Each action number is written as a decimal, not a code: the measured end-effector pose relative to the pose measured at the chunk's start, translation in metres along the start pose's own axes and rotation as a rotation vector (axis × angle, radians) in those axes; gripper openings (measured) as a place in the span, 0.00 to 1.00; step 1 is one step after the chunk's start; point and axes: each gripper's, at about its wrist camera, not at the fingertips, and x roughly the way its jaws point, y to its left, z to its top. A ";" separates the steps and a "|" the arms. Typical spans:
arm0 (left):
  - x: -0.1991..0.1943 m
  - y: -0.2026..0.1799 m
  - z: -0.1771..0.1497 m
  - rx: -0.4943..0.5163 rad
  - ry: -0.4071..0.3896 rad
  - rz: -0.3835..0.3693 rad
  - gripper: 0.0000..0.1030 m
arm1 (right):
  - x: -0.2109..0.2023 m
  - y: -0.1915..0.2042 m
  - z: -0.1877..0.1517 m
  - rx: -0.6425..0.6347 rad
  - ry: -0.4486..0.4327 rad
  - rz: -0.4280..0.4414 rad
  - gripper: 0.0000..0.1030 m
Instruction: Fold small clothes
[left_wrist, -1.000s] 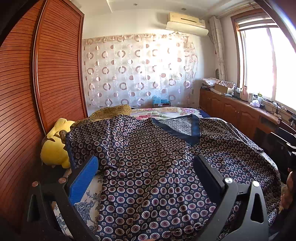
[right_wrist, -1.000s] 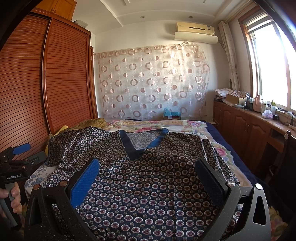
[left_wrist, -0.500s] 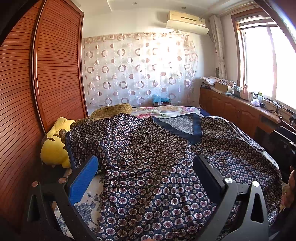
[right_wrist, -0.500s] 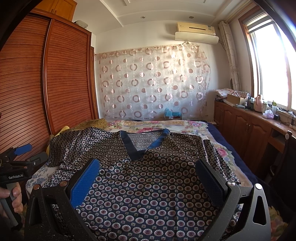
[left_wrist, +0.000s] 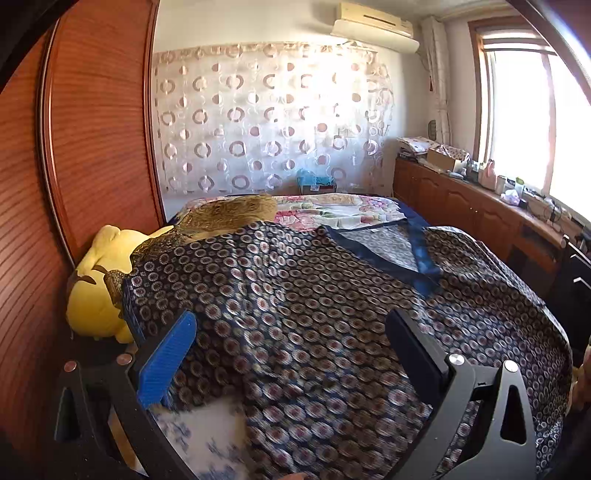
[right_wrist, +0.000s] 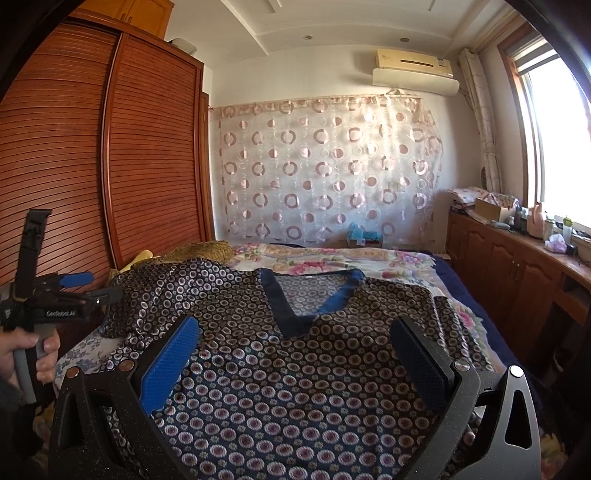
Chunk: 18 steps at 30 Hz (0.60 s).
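Shirt (right_wrist: 280, 369) flat on bed (right_wrist: 369, 258), beyond both grippers' parted jaws.

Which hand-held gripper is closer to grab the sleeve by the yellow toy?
Probably the left hand-held gripper. It hovers open over the shirt near the sleeve beside the yellow toy. The right hand-held gripper, also open, faces the shirt's middle, under the blue collar.

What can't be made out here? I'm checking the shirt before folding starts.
- Dark circle-patterned V-neck shirt: bottom hem, right wrist view, cut off by the frame edge and the right tool.
- Its left sleeve end: left wrist view, motion-blurred.
- Yellow plush toy: partly covered by the shirt.
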 end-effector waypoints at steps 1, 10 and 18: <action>0.003 0.005 0.001 -0.004 0.005 0.001 1.00 | 0.006 0.002 0.001 -0.004 -0.001 0.016 1.00; 0.031 0.074 0.004 -0.011 0.082 0.030 1.00 | 0.066 0.013 0.000 -0.038 0.077 0.126 1.00; 0.048 0.119 -0.028 -0.097 0.211 -0.023 0.99 | 0.116 0.023 -0.002 -0.043 0.204 0.232 0.99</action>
